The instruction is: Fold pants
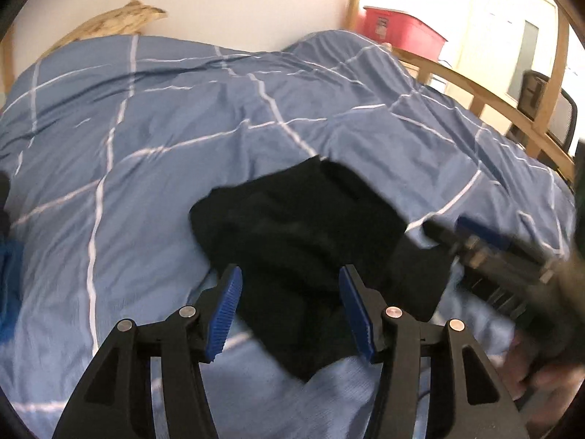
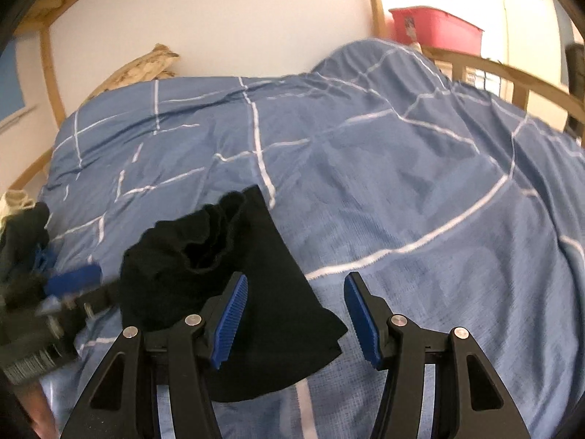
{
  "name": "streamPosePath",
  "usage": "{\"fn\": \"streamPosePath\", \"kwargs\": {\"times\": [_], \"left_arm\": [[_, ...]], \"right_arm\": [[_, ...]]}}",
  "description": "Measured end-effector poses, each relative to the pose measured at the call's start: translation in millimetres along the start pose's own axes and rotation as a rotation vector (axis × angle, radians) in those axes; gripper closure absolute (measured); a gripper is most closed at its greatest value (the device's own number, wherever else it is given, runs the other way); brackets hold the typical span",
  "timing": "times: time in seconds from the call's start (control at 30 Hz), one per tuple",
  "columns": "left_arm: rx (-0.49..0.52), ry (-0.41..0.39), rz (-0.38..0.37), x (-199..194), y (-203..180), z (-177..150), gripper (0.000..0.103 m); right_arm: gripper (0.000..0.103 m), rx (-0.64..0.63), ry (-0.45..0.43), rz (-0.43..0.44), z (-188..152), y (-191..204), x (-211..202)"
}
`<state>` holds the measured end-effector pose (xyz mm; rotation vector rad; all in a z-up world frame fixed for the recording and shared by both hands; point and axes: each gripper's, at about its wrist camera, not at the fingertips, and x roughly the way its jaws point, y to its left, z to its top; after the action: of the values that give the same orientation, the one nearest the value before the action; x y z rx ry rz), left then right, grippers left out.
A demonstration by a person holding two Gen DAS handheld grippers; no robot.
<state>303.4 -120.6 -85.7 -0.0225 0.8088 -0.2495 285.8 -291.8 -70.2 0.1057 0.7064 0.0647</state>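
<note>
Black pants (image 1: 292, 230) lie bunched on the blue checked duvet (image 1: 146, 128), both tongs spread above them.
The left gripper (image 1: 290, 314) stands with jaws apart, the dark cloth beneath the gap, pads pinching nothing. The right gripper (image 2: 296, 320) is likewise parted and empty-handed, its left pad (image 2: 230, 323) over the pants' edge.

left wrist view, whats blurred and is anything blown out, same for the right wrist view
Left wrist view: the other gripper, the right gripper, is motion-smeared at the right edge; the black pants are soft and featureless; the doorway behind the red bin is overexposed. Right wrist view: the left gripper is smeared at the left edge, the pants' waistband sharper; fisheye bows the wooden bed rail.
</note>
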Motion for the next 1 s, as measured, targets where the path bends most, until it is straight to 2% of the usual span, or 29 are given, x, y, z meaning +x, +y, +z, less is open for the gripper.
{"fn": "streamPosePath", "kwargs": {"times": [0.07, 0.2, 0.37, 0.47, 0.63, 0.87, 1.0], "left_arm": [[-0.010, -0.010, -0.007, 4, 2, -10, 0.049], [-0.033, -0.018, -0.087, 13, 5, -26, 0.049], [-0.071, 0.001, -0.125, 22, 14, -27, 0.049], [-0.060, -0.010, -0.106, 21, 13, -29, 0.049], [-0.039, -0.006, -0.096, 23, 7, -32, 0.049], [-0.027, -0.006, -0.079, 23, 5, -34, 0.049], [-0.019, -0.005, -0.066, 24, 4, -35, 0.049]], "right_arm": [[0.047, -0.018, -0.022, 0.035, 3, 5, -8], [0.047, -0.085, -0.027, 0.144, 19, 19, -10], [0.047, -0.280, 0.035, 0.157, 36, 53, 14], [0.048, -0.316, 0.059, 0.198, 42, 68, 28], [0.059, -0.271, 0.115, 0.243, 44, 75, 54], [0.059, -0.161, 0.143, 0.240, 38, 53, 66], [0.064, -0.143, 0.156, 0.243, 38, 49, 72]]}}
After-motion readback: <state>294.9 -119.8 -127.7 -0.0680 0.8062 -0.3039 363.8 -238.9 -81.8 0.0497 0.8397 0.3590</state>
